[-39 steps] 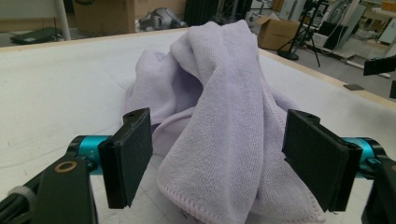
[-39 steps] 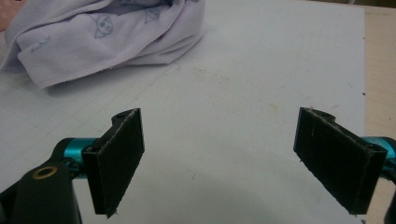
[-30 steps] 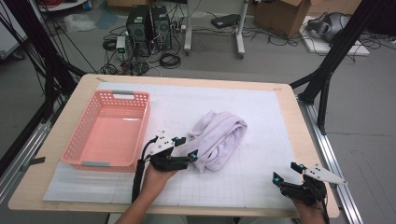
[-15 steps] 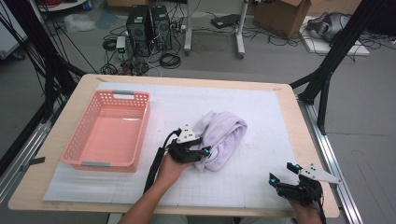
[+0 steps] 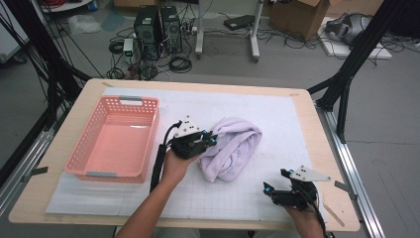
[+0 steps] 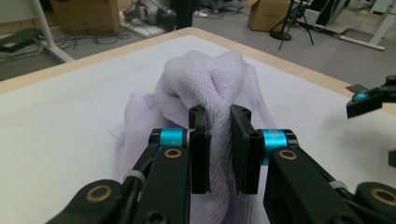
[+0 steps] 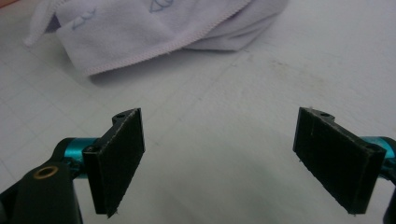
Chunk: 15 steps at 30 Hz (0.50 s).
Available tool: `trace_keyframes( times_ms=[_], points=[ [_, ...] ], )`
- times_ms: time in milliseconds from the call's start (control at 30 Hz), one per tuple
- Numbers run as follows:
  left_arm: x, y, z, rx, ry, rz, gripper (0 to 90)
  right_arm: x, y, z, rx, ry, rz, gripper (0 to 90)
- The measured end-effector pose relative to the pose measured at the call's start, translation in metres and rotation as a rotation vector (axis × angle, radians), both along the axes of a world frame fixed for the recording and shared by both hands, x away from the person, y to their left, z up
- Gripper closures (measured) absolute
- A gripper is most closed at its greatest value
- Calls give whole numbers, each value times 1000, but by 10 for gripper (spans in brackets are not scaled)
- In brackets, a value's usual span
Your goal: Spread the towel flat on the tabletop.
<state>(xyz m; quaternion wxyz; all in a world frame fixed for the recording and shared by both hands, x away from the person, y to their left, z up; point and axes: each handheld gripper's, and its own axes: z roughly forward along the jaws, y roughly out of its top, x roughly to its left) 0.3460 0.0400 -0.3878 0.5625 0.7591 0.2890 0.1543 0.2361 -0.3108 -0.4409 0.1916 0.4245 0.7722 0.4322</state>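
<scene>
A crumpled pale lilac towel (image 5: 233,148) lies on the white mat in the middle of the table. My left gripper (image 5: 210,140) is at the towel's left edge. In the left gripper view its jaws have just been closing, and the left gripper (image 6: 219,140) now pinches a raised fold of the towel (image 6: 205,79) between its pads. My right gripper (image 5: 273,182) hovers low near the front right of the mat, a short way from the towel. In the right gripper view the right gripper (image 7: 217,158) stands wide open over bare mat, with the towel's hem (image 7: 154,23) ahead.
An empty pink plastic basket (image 5: 148,134) stands at the left of the white mat (image 5: 277,114), close to my left hand. The wooden table edge (image 5: 327,148) runs along the right. Cables, computer cases and stands are on the floor beyond the table.
My left gripper moved right onto the towel's left edge, closed on a fold and rose slightly. My right gripper slid left along the front, nearer the towel.
</scene>
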Motion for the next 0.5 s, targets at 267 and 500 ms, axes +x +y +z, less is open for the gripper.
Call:
trace_keyframes(
  times_ms=[267, 500],
  points=[
    [14, 7, -2, -34, 16, 43, 796, 49, 42, -6, 8, 55, 21, 167],
    [22, 8, 5, -35, 6, 55, 797, 89, 80, -9, 18, 109, 34, 336]
  ],
)
